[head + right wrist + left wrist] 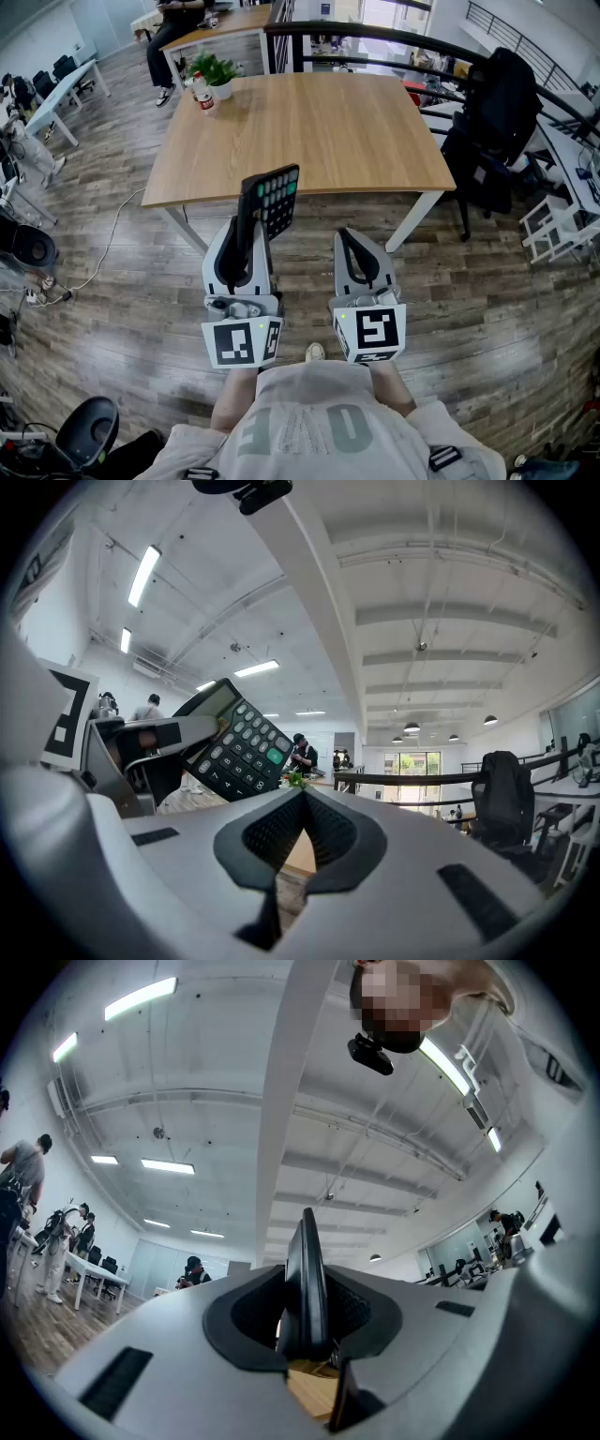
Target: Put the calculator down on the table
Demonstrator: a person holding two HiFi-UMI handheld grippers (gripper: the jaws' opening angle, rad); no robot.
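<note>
Head view: left gripper [250, 225] clamped on calculator [273, 197], held upright in air, short of table [319, 131] edge. Right gripper [347, 239] closed, empty. Risks: early release drops it to floor [459, 281]; thin end-grip may pivot.

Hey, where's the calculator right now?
Head view, left of centre: the calculator is clamped in the left gripper, held up in the air by the near edge of the wooden table, not resting on it.

There are two grippers, the left gripper [249, 223] and the right gripper [350, 236], one calculator [273, 198], one wooden table [366, 141], one potted plant [217, 72] and one bottle [202, 94].
</note>
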